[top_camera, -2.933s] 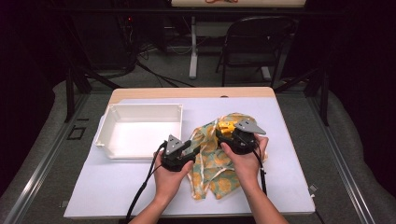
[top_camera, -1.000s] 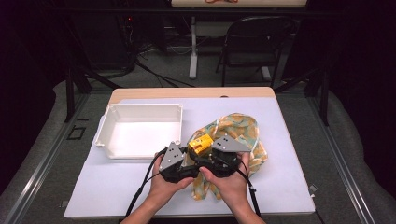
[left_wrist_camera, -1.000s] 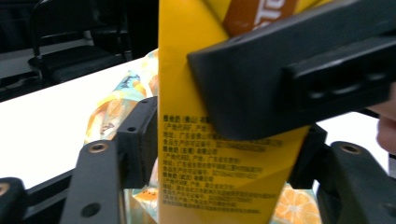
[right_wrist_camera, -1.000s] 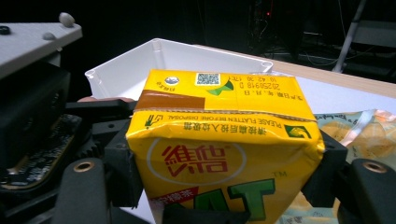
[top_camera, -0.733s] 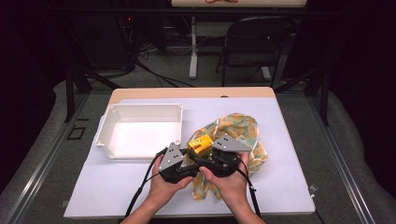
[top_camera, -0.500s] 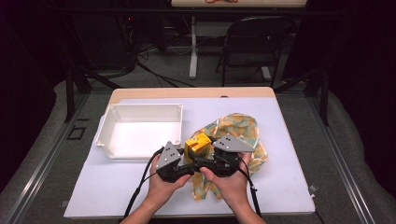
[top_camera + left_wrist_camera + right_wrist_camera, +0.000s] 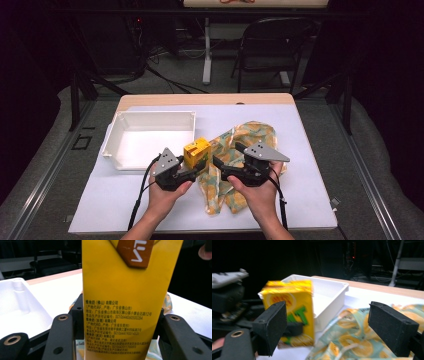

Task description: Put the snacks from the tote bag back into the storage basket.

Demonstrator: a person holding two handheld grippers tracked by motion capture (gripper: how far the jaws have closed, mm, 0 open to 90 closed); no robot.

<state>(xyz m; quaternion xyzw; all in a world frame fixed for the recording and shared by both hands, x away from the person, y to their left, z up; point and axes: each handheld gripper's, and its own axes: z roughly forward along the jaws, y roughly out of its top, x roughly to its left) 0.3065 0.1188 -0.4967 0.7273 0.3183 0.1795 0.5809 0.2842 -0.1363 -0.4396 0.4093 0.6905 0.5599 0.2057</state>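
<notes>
Near the lower middle of the high view, the left gripper (image 7: 196,167) pinches a yellow drink carton (image 7: 196,152), which stands upright between its jaws just right of the white tray (image 7: 112,142) and at the left edge of the orange-patterned cloth (image 7: 250,137). Seen from the left gripper view, the carton (image 7: 125,302) rises through the centre of the frame with small black print on its face, both black jaws pressed against its sides, and the tray (image 7: 17,302) lies at the left. Right of the carton in the high view, the right gripper (image 7: 220,167) rests over the cloth with its jaws spread; they have just been opening, and nothing is clamped between them. From the right gripper view, the carton (image 7: 294,307) stands at the left behind one jaw, the tray (image 7: 329,293) behind it, and the cloth (image 7: 352,340) fills the lower right.
</notes>
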